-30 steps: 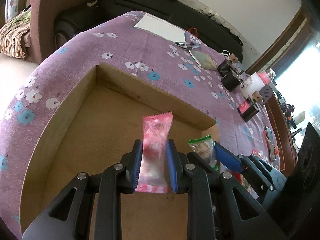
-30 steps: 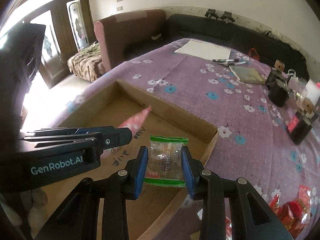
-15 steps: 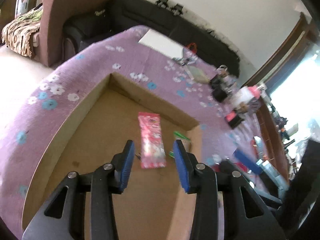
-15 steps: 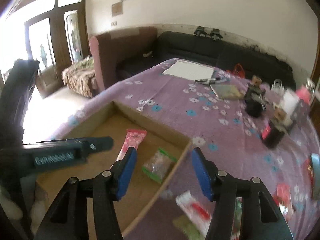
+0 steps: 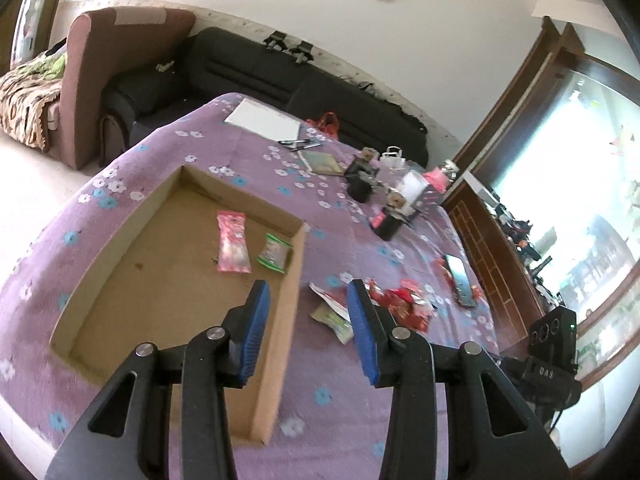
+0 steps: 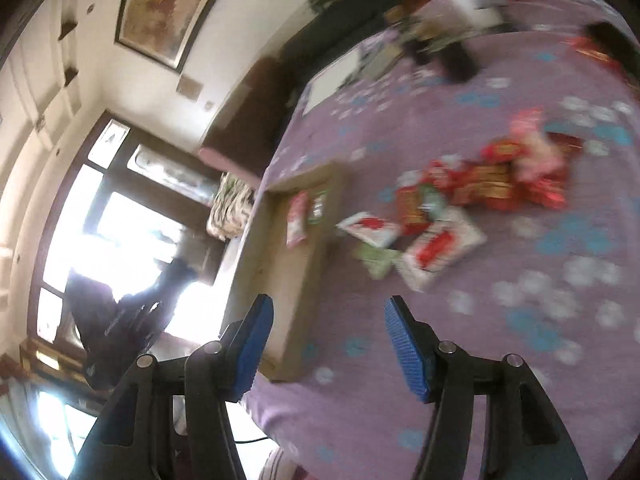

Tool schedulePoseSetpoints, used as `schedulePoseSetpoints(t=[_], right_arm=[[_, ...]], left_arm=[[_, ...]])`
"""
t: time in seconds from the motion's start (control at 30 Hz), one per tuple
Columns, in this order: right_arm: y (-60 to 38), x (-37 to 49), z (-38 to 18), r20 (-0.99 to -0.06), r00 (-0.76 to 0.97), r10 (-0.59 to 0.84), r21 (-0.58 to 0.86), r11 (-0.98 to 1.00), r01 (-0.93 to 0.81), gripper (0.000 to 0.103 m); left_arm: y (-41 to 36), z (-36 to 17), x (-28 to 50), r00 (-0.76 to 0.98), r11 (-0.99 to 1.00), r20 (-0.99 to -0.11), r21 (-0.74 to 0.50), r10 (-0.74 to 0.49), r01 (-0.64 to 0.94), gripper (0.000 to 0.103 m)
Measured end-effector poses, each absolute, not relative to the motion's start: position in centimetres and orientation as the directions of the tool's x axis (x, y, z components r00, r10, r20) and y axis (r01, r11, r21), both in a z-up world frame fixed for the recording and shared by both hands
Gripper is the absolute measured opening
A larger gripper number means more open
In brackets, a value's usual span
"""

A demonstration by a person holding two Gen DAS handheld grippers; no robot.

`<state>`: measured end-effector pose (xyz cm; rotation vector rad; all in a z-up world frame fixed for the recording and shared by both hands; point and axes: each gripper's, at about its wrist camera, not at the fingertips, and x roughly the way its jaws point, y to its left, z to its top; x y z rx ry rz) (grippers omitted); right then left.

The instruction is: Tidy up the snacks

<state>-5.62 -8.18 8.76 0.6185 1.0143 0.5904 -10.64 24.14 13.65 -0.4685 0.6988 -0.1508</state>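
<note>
A shallow cardboard box [image 5: 280, 344] lies on the purple flowered tablecloth. Inside it lie a pink snack packet [image 5: 233, 247] and a clear packet with green ends [image 5: 274, 253], side by side near the far right corner. My left gripper [image 5: 308, 328] is open and empty, above the box's right wall. A heap of loose red, white and green snack packets [image 5: 384, 304] lies right of the box. In the blurred, tilted right wrist view my right gripper [image 6: 328, 344] is open and empty, above the cloth near the box [image 6: 304, 280] and the heap [image 6: 460, 196].
A black phone [image 5: 458, 280] lies right of the heap. Dark jars and a white container [image 5: 392, 200] stand further back, with paper [image 5: 264, 122], pens and a booklet. A black sofa [image 5: 280, 72] and an armchair stand behind the table.
Both grippers let go of their packets, which now lie in the box. Both have opened, pulled back and swung right towards the heap; the right wrist view has tilted.
</note>
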Motion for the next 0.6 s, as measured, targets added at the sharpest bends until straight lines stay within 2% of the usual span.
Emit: schedulePoseSetpoints(t=[0.13, 0.3, 0.37, 0.43, 0.47, 0.6], right_arm=[[-13.2, -8.5, 7.9, -0.508, 0.412, 0.756, 0.805, 0.588, -0.087, 0.068], [-17.4, -12.6, 7.4, -0.484, 0.526, 0.699, 0.806, 0.59, -0.041, 0.068], [-18.8, -13.7, 6.9, -0.425, 0.554, 0.715, 0.856, 0.516, -0.009, 0.068], [-19.6, -14.4, 7.4, -0.447, 0.566, 0.693, 0.834, 0.551, -0.016, 0.067], [-20.0, -14.8, 8.2, -0.489, 0.579, 0.653, 0.795, 0.606, -0.012, 0.065], [-21.8, -16.8, 12.6, -0.535, 0.647, 0.543, 0.699, 0.715, -0.022, 0.063]], left_arm=[[23.0, 15.0, -12.7, 0.785, 0.897, -0.554, -0.442, -0.278, 0.005, 0.038], [21.2, 15.6, -13.5, 0.793, 0.901, -0.534, -0.431, -0.293, 0.042, 0.038], [20.4, 15.9, -14.0, 0.788, 0.897, -0.529, -0.437, -0.313, 0.063, 0.038], [19.7, 16.6, -14.8, 0.79, 0.896, -0.519, -0.436, -0.328, 0.086, 0.038], [19.5, 17.1, -15.3, 0.793, 0.895, -0.51, -0.435, -0.333, 0.096, 0.038], [19.4, 21.3, -18.7, 0.831, 0.881, -0.421, -0.446, -0.364, 0.16, 0.038]])
